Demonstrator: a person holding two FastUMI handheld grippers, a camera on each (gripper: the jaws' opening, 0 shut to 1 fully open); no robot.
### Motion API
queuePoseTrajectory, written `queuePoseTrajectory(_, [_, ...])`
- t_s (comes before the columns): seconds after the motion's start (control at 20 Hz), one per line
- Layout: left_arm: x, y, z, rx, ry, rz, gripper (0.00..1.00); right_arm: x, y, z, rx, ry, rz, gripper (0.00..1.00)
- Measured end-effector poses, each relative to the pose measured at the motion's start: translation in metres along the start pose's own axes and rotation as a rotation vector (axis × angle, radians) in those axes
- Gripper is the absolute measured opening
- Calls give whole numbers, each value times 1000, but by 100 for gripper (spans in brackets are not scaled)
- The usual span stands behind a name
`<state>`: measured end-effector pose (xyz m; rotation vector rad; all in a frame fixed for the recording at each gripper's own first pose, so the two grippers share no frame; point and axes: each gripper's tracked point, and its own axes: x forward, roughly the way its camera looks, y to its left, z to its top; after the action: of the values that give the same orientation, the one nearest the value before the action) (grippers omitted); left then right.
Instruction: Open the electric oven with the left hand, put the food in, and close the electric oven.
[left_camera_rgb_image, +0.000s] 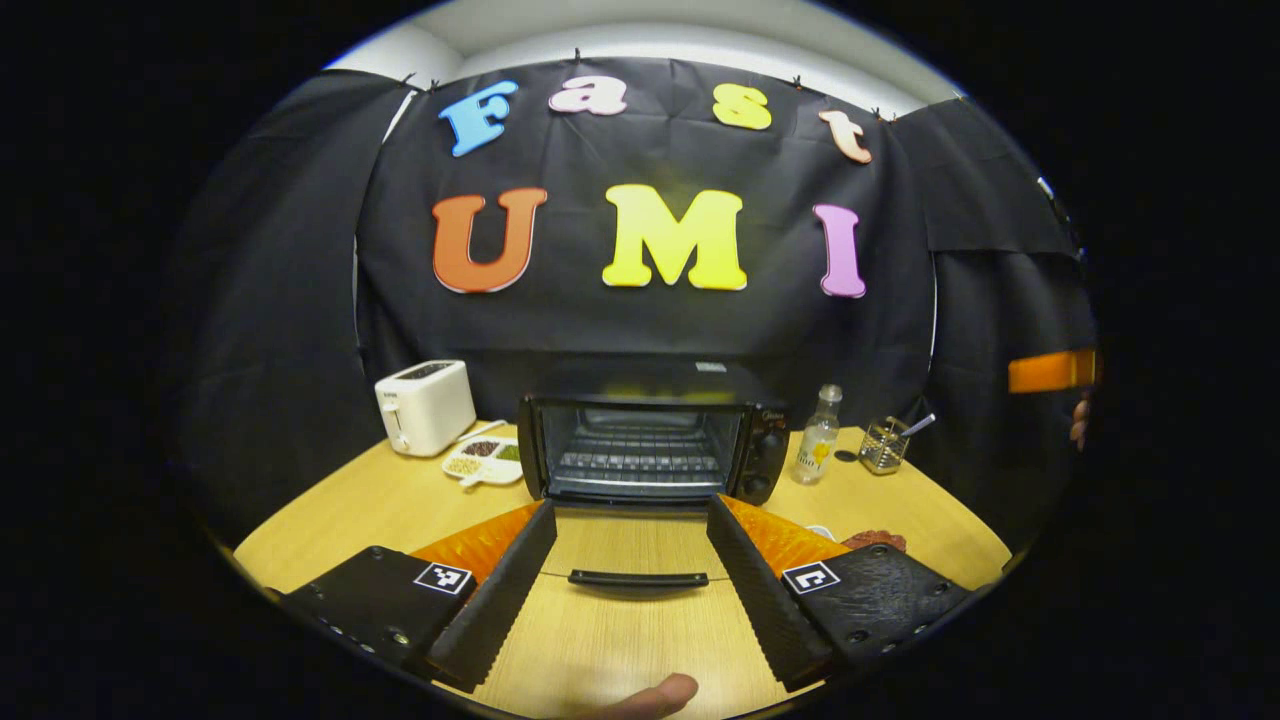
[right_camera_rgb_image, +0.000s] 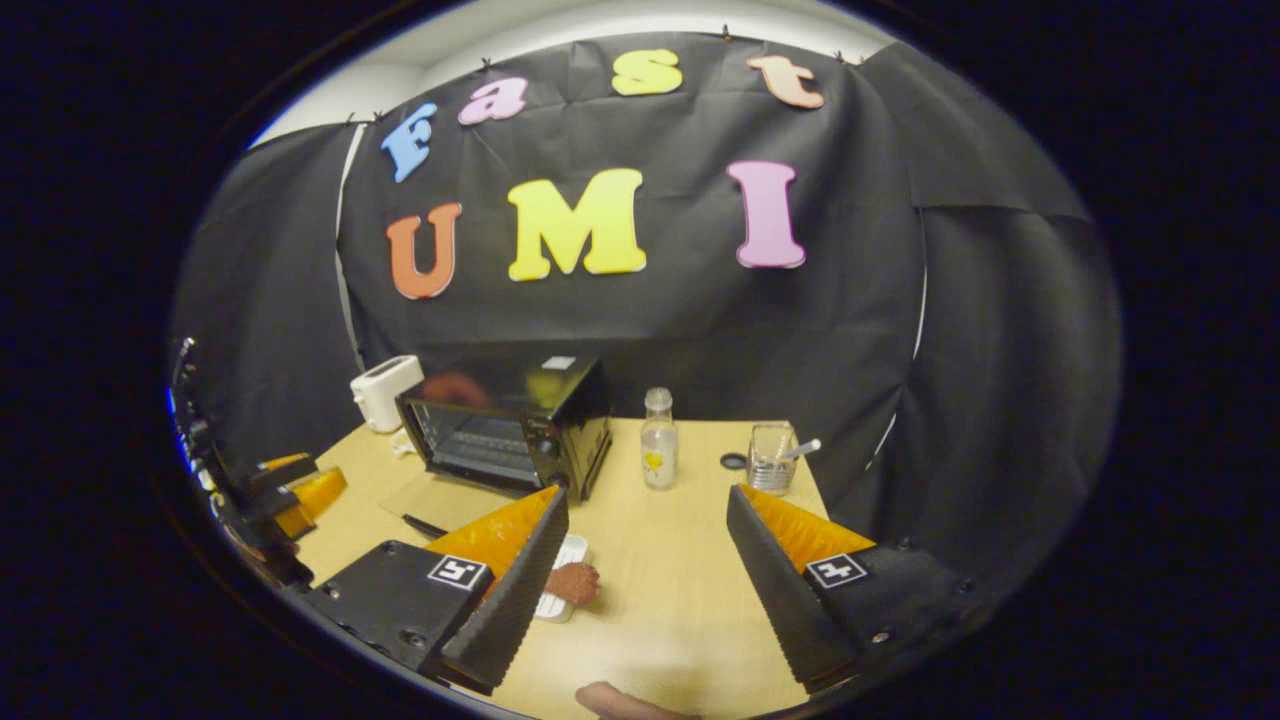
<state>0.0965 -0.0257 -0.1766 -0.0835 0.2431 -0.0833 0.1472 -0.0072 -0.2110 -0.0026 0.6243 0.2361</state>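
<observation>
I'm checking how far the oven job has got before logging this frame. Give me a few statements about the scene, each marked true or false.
1. The oven door is open and lies flat in front of it. True.
2. The left hand-held gripper is shut on the door handle. False: its fingers stand apart on either side of the handle, not pressing it.
3. Food already sits on the oven rack. False: the rack is bare; the reddish-brown food lies on a small white plate on the table.
4. The right hand-held gripper is open and holds nothing. True.
5. A white toaster stands beside the oven. True.
</observation>
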Motion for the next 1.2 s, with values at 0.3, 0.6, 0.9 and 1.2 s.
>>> queuePoseTrajectory(0.3, [-52,9,75,-7,-187,30,96,76,18,-80,104,346,151,100])
queuePoseTrajectory(0.6, [-67,8,103,32,-250,37,96,110,33,-138,295,560,319,91])
queuePoseTrajectory(0.9, [-62,6,89,60,-199,18,96,101,67,-156,539,691,487,16])
queuePoseTrajectory(1.2, [-76,11,94,46,-225,-11,96,66,73,-129,380,557,455,12])
